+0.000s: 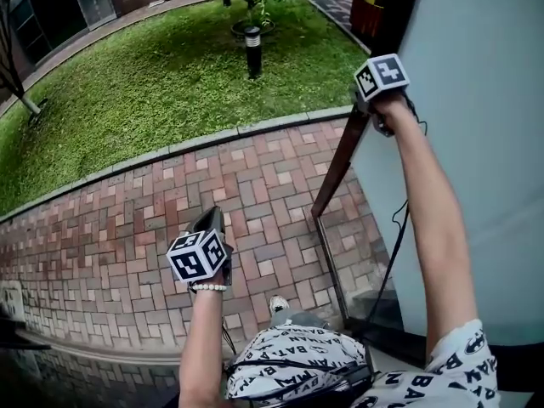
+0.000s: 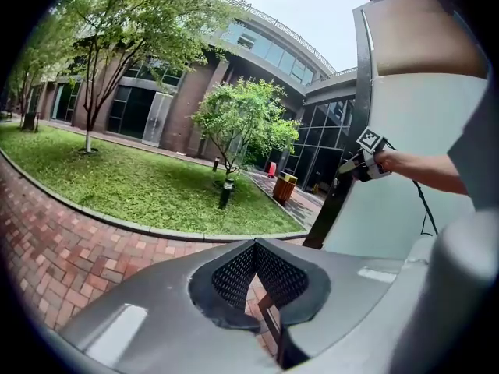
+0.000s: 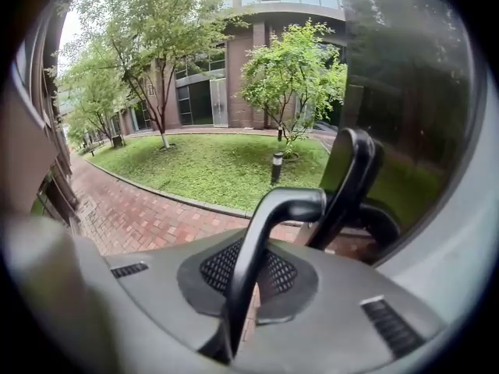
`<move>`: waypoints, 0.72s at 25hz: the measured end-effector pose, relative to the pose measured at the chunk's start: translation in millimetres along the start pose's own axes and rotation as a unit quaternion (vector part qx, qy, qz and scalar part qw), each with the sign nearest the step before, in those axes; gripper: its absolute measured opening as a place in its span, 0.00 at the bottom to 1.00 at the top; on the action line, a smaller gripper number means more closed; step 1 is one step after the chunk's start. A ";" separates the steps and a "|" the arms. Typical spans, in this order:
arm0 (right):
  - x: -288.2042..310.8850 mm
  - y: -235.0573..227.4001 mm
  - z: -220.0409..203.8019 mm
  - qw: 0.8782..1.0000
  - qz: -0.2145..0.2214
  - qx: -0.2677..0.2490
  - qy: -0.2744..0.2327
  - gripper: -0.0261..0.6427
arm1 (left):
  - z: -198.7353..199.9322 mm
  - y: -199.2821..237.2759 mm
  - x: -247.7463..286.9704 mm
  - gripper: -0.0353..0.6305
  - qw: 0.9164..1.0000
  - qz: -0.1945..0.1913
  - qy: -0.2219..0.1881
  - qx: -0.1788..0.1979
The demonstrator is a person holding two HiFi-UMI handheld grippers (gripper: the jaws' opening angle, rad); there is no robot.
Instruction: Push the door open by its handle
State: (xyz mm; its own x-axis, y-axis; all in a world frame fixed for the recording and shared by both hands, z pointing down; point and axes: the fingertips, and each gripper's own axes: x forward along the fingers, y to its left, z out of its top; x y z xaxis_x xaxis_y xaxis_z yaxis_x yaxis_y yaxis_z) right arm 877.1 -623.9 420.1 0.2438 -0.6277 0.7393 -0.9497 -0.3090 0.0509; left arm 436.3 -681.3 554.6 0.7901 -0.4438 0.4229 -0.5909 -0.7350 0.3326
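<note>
The glass door (image 1: 476, 143) stands swung outward at the right, its dark edge (image 1: 340, 164) over the brick paving. My right gripper (image 1: 378, 116) is raised against it at arm's length. In the right gripper view the black bent lever handle (image 3: 261, 240) runs down between the pads, and my right gripper (image 3: 251, 280) is shut on it. The left gripper view shows the same gripper (image 2: 360, 160) at the door's edge (image 2: 343, 185). My left gripper (image 1: 209, 221) hangs low over the bricks, shut (image 2: 254, 249) with nothing in it.
Red brick paving (image 1: 127, 228) lies beyond the doorway, bordered by a kerb and a lawn (image 1: 153, 83). A black bollard lamp (image 1: 252, 51) and a small tree (image 2: 242, 123) stand on the grass. An orange bin (image 2: 284, 187) stands by the far building.
</note>
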 end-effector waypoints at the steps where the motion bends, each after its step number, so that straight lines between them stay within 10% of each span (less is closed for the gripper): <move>1: -1.1 -12.0 -1.1 1.000 -0.004 0.007 0.000 0.06 | -0.4 -0.2 3.1 0.03 1.000 0.000 0.002 0.000; 18: -17.0 -127.2 -24.1 0.997 -0.053 0.064 -0.003 0.06 | -17.5 6.5 30.9 0.03 1.000 0.004 0.028 -0.009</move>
State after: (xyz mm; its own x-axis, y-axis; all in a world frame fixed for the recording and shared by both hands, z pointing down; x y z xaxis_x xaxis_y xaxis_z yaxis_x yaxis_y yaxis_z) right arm 989.0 -556.7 417.2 0.3425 -0.5912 0.7302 -0.8860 -0.4619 0.0415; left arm 454.0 -690.8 584.6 0.7751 -0.4195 0.4724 -0.6005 -0.7218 0.3443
